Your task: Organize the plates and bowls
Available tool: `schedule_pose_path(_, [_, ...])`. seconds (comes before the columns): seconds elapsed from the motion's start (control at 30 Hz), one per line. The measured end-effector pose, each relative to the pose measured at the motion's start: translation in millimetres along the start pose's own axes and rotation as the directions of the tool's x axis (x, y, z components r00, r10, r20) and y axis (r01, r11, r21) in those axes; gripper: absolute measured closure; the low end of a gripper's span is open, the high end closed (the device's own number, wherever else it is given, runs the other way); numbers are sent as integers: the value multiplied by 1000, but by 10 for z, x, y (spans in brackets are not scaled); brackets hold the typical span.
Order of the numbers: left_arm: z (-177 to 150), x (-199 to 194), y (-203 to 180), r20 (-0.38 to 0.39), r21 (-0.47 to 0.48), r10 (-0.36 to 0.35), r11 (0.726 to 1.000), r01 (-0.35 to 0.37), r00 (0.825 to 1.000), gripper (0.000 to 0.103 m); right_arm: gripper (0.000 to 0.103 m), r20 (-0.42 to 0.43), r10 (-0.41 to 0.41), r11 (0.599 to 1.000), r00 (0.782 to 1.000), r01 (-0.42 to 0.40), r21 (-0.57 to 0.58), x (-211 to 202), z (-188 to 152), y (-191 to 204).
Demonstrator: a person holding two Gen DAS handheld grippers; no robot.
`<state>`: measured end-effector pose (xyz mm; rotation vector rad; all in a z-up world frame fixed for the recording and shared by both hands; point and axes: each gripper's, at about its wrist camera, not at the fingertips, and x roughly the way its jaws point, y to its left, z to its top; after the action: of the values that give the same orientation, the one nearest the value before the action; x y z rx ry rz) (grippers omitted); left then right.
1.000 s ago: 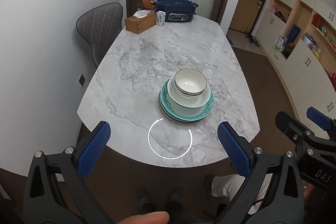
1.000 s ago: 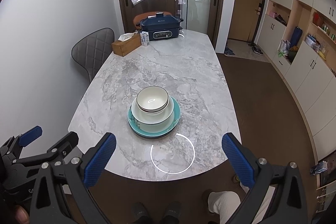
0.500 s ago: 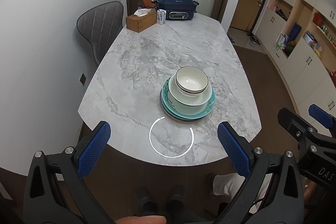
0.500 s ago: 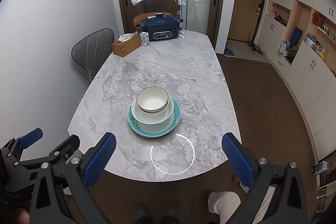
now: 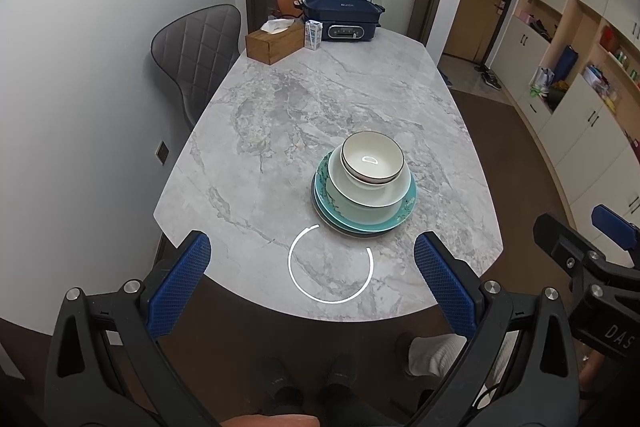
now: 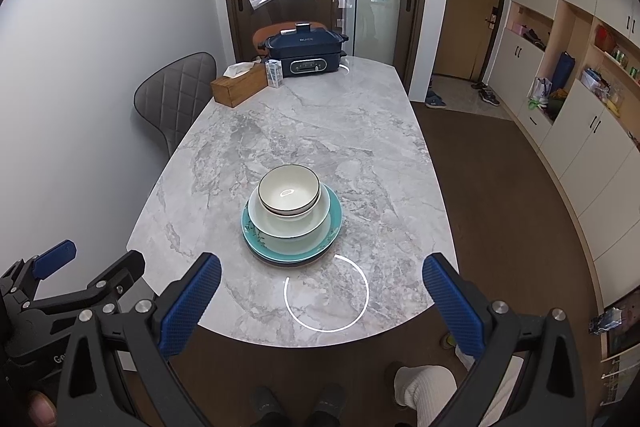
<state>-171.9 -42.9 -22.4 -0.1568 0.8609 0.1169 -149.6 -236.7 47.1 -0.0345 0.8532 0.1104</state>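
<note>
Both claws gape wide, empty: stacked bowls and plates (image 5: pixel 364 187) sit on the table (image 5: pixel 280 115) at 12 o'clock of left claw (image 5: pixel 308 267), 11 o'clock of right claw (image 6: pixel 322 291).

Right gripper (image 6: pixel 320 291) is held above the near edge of the marble table (image 6: pixel 360 131), its blue-padded fingers (image 6: pixel 190 303) spread wide with nothing between them; the left gripper (image 6: pixel 80 279) shows at the near left, beside the table edge, its jaw state not readable here. A stack sits on the near half of the table: a small white bowl with a dark rim (image 6: pixel 289 194) nested in a larger pale bowl (image 6: pixel 292 227), on a teal plate (image 6: pixel 256 239) with at least one more plate under it. At the far end stand a wooden tissue box (image 6: pixel 238 87), a small carton (image 6: pixel 274 73) and a dark blue electric cooker (image 6: pixel 306 53), with a grey quilted chair (image 6: pixel 172 99) at the table's left side.
</note>
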Motion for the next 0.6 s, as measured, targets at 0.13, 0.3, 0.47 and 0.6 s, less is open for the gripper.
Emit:
schedule_pose_path(0.13, [29, -59, 31, 20, 2, 12, 1000, -12, 1000, 1, 0, -3, 2, 1000, 1000, -2, -13, 40, -3, -4])
schedule_pose_path(0.3, [59, -109, 31, 32, 10, 19, 1000, -19, 999, 1, 0, -2, 4, 1000, 1000, -4, -16, 67, 3, -2])
schedule_pose_path(0.47, [68, -110, 32, 35, 12, 22, 1000, -22, 999, 1, 0, -2, 4, 1000, 1000, -4, -17, 77, 2, -10])
schedule_pose_path(0.6, [66, -112, 27, 35, 13, 21, 1000, -22, 999, 1, 0, 0, 4, 1000, 1000, -4, -14, 101, 15, -16])
